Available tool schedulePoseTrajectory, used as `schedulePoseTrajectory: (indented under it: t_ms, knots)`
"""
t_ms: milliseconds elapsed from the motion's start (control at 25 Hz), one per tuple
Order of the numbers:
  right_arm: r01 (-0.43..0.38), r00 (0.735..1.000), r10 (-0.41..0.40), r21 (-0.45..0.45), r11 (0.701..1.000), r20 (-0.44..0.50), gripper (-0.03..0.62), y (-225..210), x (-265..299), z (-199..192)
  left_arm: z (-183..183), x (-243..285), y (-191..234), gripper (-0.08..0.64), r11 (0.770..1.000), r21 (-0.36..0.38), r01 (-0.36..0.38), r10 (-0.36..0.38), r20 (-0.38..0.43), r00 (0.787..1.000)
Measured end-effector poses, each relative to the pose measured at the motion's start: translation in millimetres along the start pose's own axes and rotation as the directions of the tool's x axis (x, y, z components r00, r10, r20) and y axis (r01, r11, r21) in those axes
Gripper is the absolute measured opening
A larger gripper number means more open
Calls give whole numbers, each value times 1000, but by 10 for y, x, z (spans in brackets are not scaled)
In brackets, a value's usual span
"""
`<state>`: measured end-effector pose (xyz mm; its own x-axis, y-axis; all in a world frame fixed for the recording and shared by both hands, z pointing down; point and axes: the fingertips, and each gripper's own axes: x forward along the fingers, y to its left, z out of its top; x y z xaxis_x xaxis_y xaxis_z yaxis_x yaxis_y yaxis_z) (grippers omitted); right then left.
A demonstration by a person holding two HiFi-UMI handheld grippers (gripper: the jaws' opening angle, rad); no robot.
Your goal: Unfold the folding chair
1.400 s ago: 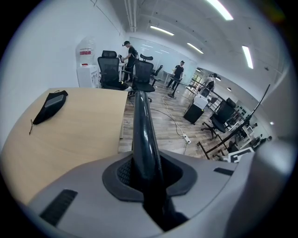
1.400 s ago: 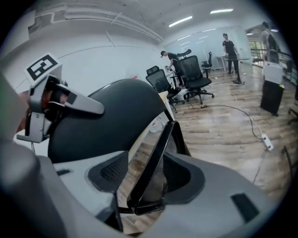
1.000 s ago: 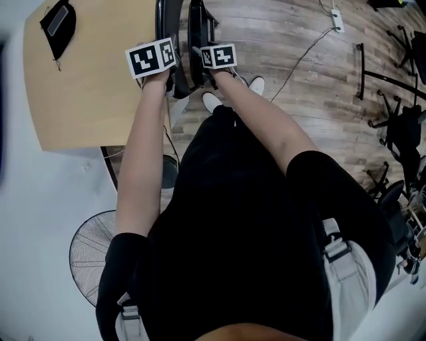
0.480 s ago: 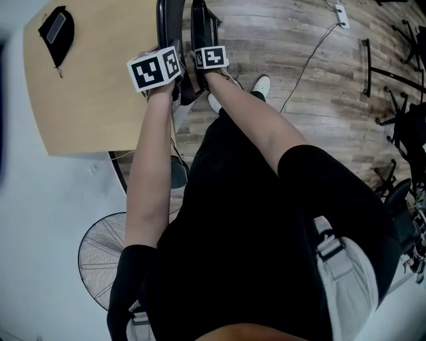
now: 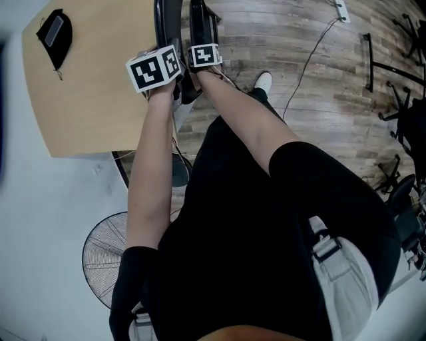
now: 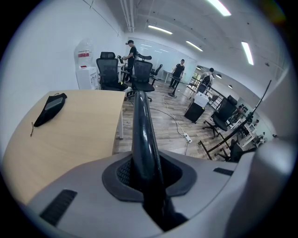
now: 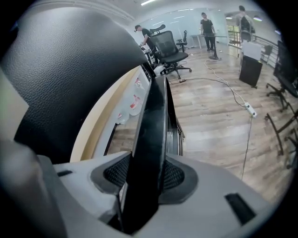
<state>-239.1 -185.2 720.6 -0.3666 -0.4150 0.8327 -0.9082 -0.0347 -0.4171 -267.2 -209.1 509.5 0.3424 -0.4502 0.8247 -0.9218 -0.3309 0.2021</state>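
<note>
The black folding chair [image 5: 198, 20] stands folded at the table's edge, seen from above as two narrow black parts side by side. My left gripper [image 5: 164, 65] is shut on the left part, a glossy black tube [image 6: 142, 125] that runs straight out between the jaws of the left gripper [image 6: 148, 181]. My right gripper [image 5: 202, 53] holds the right part. Its jaws have just been closing, and the pads of the right gripper [image 7: 148, 179] now press on a thin black frame edge [image 7: 153, 121]. A black padded panel [image 7: 70, 69] of the chair fills that view's left.
A light wooden table [image 5: 86, 100] lies left of the chair, with a black pouch [image 5: 54, 30] on it. A floor fan [image 5: 110, 256] stands low at the left. A cable and power strip [image 5: 341, 8] cross the wood floor. Office chair bases [image 5: 399, 100] crowd the right. People stand far off [image 6: 132, 51].
My right gripper has shifted a little left along the chair's right part and sits closer to the left gripper. The left gripper has kept its grip. The person's white shoe has moved right.
</note>
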Motion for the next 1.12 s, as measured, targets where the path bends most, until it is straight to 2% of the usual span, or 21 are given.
schedulePoseTrajectory:
  t_ms: [560,1120]
  knots:
    - [20,999,-18,57,998,-39,170,-243,-154,-86,-35,-47,90,57,999,-20,33,-33,6,999]
    - [-40,997,46,91,995,-60,172,-636,-222,-172,-73,-26,61,58,997,-23,69,-70,-1,998]
